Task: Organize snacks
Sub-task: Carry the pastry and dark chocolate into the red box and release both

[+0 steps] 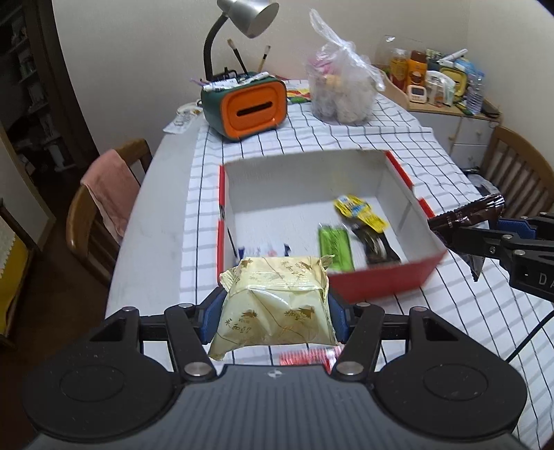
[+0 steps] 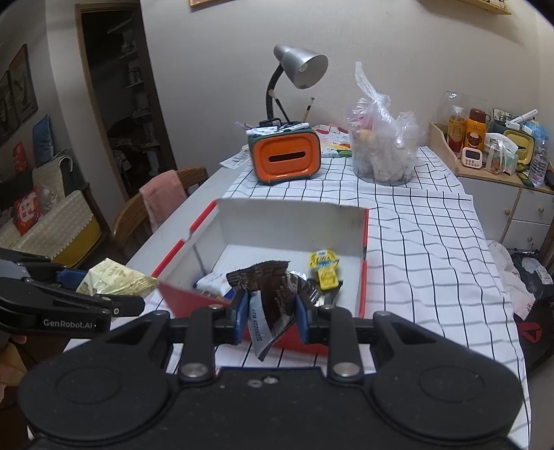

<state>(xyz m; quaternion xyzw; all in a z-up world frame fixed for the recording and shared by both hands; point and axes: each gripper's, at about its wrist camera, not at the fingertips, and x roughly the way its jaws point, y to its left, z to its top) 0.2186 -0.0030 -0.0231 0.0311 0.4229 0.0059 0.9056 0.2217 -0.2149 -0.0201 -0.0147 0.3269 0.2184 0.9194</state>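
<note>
Readable text first: the left claw's arm says "GenRobot.AI" in the right wrist view, and the right claw's body shows "DA" cut off at the edge of the left view. The brown wrapper (image 2: pixel 273 294) has a silver back flap with a printed date code, something like 20250225 B27, hard to be sure. The pale yellow pack (image 1: pixel 277 304) has gold leaf drawings and gold characters I can't read.

Left claw (image 1: pixel 277 311) is clamped on the yellow pack, blue pads (image 1: pixel 337 318) pressing both sides, pack puffy and crinkled. Right claw (image 2: pixel 271 311) is pinched tight on the brown wrapper, which sticks up creased between the pads. Both are held just at the near edge of the box (image 1: pixel 381 280), red outside, white inside, sitting on the checked cloth (image 1: pixel 398 138) on the desk (image 1: pixel 145 242).

Inside the box: a green packet (image 1: pixel 334 247), a yellow-and-blue packet (image 1: pixel 360 211), a dark one beside it, and a white-blue one at the near wall.

Only the left view shows a red-striped packet (image 1: pixel 304 356) on the cloth under the claw. Only the right view shows a sofa with cushions (image 2: pixel 52 214) at the left.

Behind the box: orange tissue holder (image 1: pixel 252 107), lamp (image 1: pixel 249 14), clear bag (image 1: pixel 339 90).
</note>
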